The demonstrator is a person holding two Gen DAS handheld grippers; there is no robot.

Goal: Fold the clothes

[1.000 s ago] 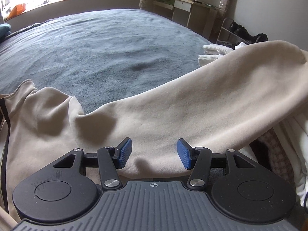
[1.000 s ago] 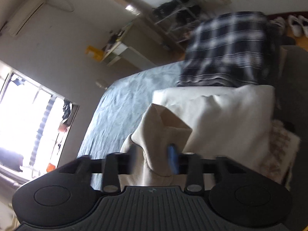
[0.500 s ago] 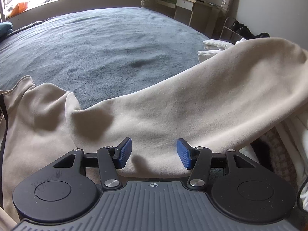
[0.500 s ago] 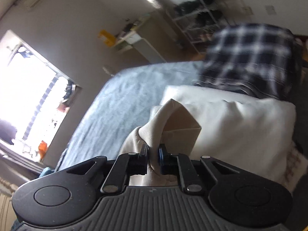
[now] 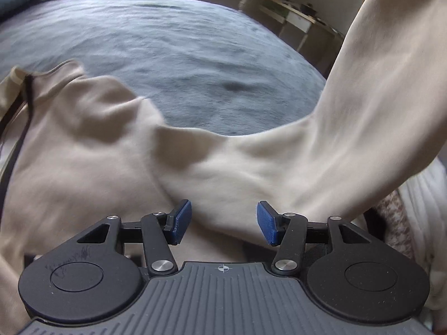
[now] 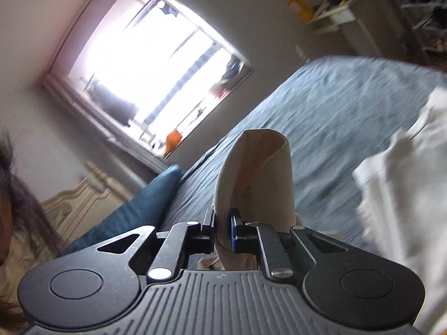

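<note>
Gripping a fold of beige cloth, the right claw (image 6: 222,230) has its jaws closed tight on the sleeve end (image 6: 259,167) of a beige top (image 5: 92,162), which curls up over the jaws in a loop.

Item: beige top. Body lies spread and rumpled on the grey bed (image 5: 167,55), dark-edged neckline at the near left; one sleeve (image 5: 377,97) rises steeply toward the upper right, lifted clear of the bed. Not yet a flat fold as it lies.

Item: left claw (image 5: 223,222). Jaws stand wide apart with nothing between them, low over the cloth near where sleeve meets body; whether the blue pads (image 5: 181,217) touch the fabric cannot be told.

Item: pale stacked clothes (image 6: 405,167), at the right side of the bed, blurred; a patterned piece (image 5: 396,217) shows under the raised sleeve.

Risks, as judged:
- Sleeve held by a small pinch of soft cloth; a quick pull could slide it out of the right claw.
- Body is not pinned; hauling the sleeve across may drag and bunch it, since the left claw holds nothing.
- Swinging sleeve could brush the stacked clothes and upset them.

Containers: none in view; a cluttered desk (image 5: 293,19) stands beyond the bed, its contents too small to name.
</note>
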